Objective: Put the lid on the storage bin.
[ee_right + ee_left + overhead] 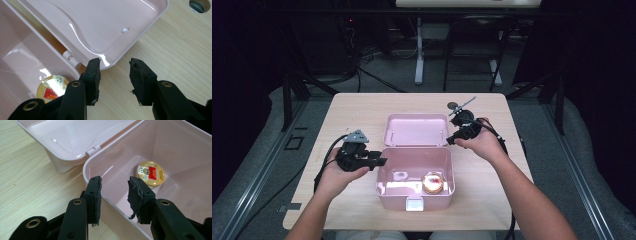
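Two tools were yours: the left tool [379, 161] stood released at the pink box's [384, 187] nine o'clock rim, the right tool [451, 140] released by its lid [416, 129]. Inside, at five o'clock, sat the gold tin [433, 182].

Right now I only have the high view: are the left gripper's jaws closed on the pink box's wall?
Observer: No. In the left gripper view the left gripper stands open astride the wall of the box, one jaw outside, one inside, with the pads off it.
Operator: What is the round thing inside?
Observer: A tin with a gold top and a red label, lying flat on the box floor.
Operator: And the right gripper?
Observer: The right gripper is open too. In its own view a corner of the open lid sits just ahead of its jaws, with bare table between them.
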Tool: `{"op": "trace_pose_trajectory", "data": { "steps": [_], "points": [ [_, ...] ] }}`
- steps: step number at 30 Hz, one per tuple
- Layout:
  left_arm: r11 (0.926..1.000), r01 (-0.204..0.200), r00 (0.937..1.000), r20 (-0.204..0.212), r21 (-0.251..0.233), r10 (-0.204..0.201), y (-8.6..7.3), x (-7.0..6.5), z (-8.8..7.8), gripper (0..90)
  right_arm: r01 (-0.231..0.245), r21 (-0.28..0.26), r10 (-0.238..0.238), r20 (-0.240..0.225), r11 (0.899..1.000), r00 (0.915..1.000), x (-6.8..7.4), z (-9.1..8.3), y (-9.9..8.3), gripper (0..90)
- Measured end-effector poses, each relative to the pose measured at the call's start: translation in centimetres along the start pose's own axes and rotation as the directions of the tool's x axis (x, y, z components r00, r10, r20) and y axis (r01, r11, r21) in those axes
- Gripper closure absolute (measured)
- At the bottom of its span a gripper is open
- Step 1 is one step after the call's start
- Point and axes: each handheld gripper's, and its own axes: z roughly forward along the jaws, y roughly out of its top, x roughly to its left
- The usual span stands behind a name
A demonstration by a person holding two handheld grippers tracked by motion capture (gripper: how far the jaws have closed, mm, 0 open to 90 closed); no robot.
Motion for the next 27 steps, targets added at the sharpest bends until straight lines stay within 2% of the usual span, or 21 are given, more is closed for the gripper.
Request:
{"op": "trace_pose_trajectory", "data": {
  "steps": [3, 8, 14, 20, 27],
  "points": [
    [1.0000, 0.001, 1.0000, 0.000, -0.001, -0.001, 0.0, 0.0, 0.0, 62.0, -0.005, 0.003, 0.005, 0.006, 1.000, 1.0000, -0.3, 0.4, 0.2, 60.2],
    [1.0000, 0.006, 1.0000, 0.001, -0.005, -0.006, 0.0, 0.1, 0.0, 61.6, -0.072, -0.003, 0.072, -0.012, 0.997, 0.9974, -0.8, 0.7, 0.5, 59.9],
    [0.9999, 0.010, 1.0000, 0.000, -0.005, -0.010, 0.0, 0.1, 0.0, 61.2, -0.097, -0.020, 0.097, 0.005, 0.995, 0.9953, -1.3, 1.0, 0.8, 59.4],
    [0.9999, 0.009, 0.9999, -0.008, 0.007, -0.009, -0.2, 0.2, 0.2, 62.4, -0.130, -0.040, 0.131, 0.041, 0.991, 0.9905, -1.9, 1.2, 1.4, 59.6],
    [0.9997, 0.006, 0.9998, -0.020, 0.024, -0.006, -0.3, 0.4, 0.2, 66.1, -0.160, -0.032, 0.162, 0.060, 0.987, 0.9849, -2.3, 2.4, 2.2, 62.8]
  ]
}}
